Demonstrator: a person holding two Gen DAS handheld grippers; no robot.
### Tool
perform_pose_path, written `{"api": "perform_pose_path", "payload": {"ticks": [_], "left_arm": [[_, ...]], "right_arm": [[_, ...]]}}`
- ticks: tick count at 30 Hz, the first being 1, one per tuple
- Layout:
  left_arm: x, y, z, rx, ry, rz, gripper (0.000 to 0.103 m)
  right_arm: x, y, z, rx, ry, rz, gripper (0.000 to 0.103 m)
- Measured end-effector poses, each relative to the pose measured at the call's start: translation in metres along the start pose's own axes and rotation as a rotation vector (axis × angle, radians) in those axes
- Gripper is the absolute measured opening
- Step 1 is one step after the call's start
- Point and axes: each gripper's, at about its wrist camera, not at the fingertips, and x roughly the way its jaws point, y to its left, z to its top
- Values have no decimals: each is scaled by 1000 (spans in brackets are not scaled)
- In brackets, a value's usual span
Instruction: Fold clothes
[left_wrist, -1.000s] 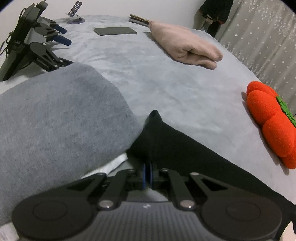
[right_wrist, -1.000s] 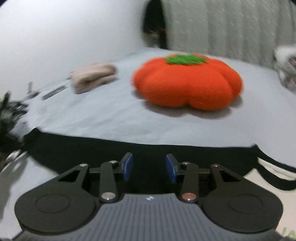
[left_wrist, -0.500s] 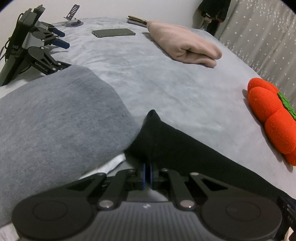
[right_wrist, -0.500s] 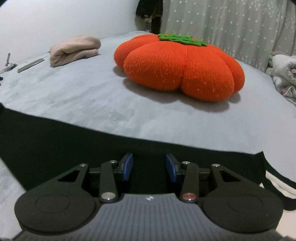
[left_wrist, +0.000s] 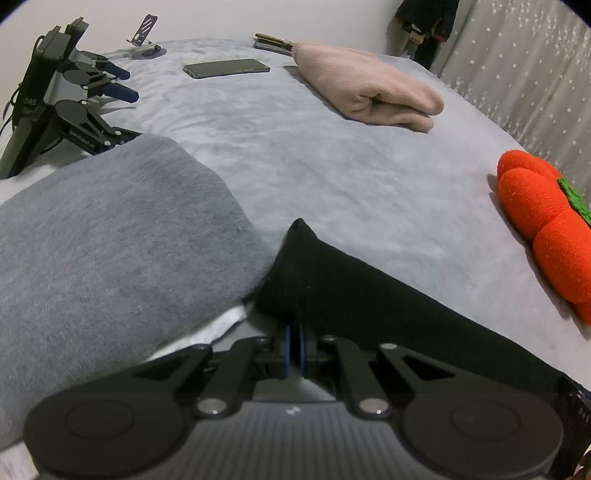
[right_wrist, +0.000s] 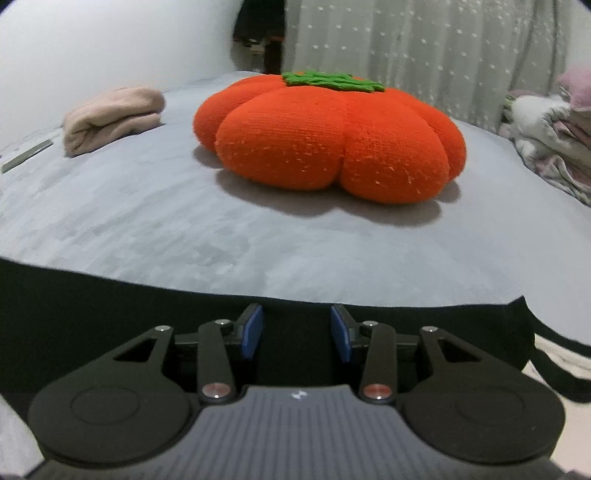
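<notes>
Right gripper (right_wrist: 295, 330) lowered since earlier frame; pumpkin cushion (right_wrist: 328, 136) now at upper centre. Jaws part-open above black garment (right_wrist: 92, 314), nothing clamped. Left gripper (left_wrist: 294, 349) unmoved, jaws closed, pinching black garment (left_wrist: 369, 306) at lower centre. Garment spread along near edge of bed (left_wrist: 332, 177); grey garment (left_wrist: 103, 236) at left.

Soft, dim indoor light fell evenly over the grey bed (left_wrist: 332, 177), with a faint shadow under the orange cushion (right_wrist: 332, 136). Both fisheye views curved strongly and darkened at the corners. The right view looked slightly blurred.
</notes>
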Motion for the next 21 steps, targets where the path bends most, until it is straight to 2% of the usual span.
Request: {"api": "perform_pose_path", "payload": {"ticks": [8, 21], "left_arm": [[1, -1, 0, 4, 0, 4, 5], [1, -2, -1, 4, 1, 11, 5]], "right_arm": [[3, 16, 8, 36, 47, -112, 43], [6, 18, 12, 52, 75, -136, 43]]}}
